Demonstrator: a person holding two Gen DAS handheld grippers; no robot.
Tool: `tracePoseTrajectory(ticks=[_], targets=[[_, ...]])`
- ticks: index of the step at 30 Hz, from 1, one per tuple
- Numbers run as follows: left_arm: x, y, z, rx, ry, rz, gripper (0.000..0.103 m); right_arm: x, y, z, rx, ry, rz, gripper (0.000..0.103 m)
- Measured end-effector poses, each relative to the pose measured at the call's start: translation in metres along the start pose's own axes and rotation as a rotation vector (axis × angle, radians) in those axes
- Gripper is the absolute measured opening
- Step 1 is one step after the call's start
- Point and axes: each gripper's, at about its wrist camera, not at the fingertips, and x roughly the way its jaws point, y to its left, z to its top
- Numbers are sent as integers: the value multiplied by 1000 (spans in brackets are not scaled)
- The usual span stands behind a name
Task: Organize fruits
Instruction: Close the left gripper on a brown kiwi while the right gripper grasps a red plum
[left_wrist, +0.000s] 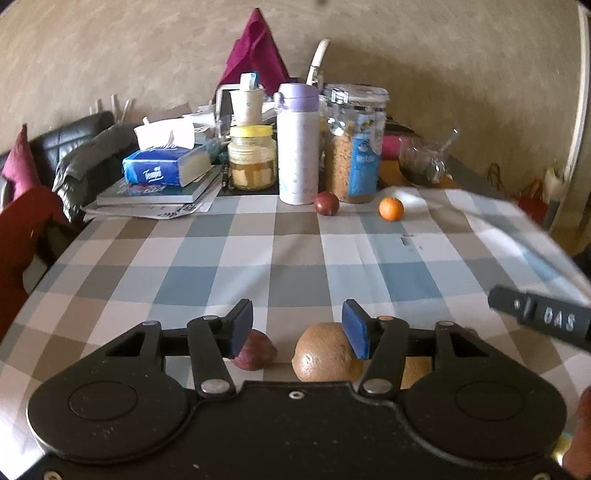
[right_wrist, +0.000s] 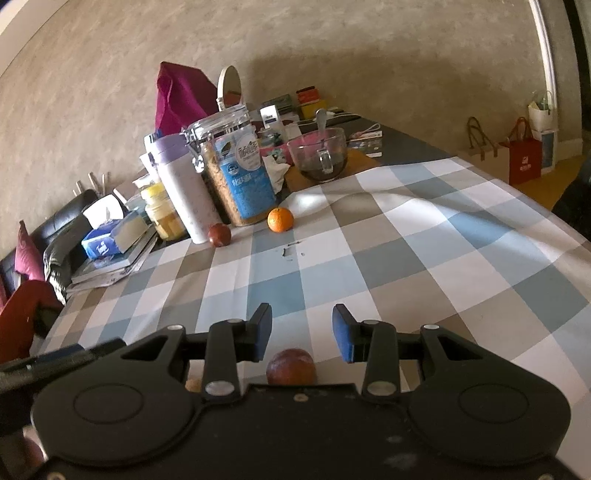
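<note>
Both jaws wide open, empty. Left gripper (left_wrist: 297, 326) above brown fruit (left_wrist: 325, 354); right gripper (right_wrist: 302, 338) above red fruit (right_wrist: 291, 367). Orange (right_wrist: 280, 220) beside cereal jar (right_wrist: 236, 173) on counter (right_wrist: 406, 258).

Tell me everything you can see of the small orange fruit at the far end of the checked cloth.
The small orange fruit is round, bright orange with a dull, slightly dimpled skin and a dark stem spot on top, likely a mandarin. It sits whole and unpeeled on the checked cloth, just in front of the clip-top jar, apart from the dark red fruit to its left. Nothing but the cloth appears to touch it; both grippers are well short of it.
</note>
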Motion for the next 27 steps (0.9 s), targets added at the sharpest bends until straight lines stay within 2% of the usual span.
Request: tracePoseTrajectory(ticks=[6, 10, 16, 21, 24, 27], targets=[[2, 17, -6, -97, 5, 12, 61, -1, -8, -3, 27, 0, -2, 40], [0, 23, -9, -124, -21, 70, 61, 3, -14, -3, 46, 7, -16, 40], [7, 20, -14, -108, 19, 32, 61, 11, -19, -4, 33, 19, -46, 40], [3, 14, -15, -83, -20, 38, 63, 10, -24, -3, 76, 31, -2, 40], [7, 19, -15, -115, -12, 85, 63, 14, -17, -6, 38, 52, 10, 40], [13, 30, -15, -175, 12, 100, 62, 14, -11, -7, 4, 55, 24, 40]])
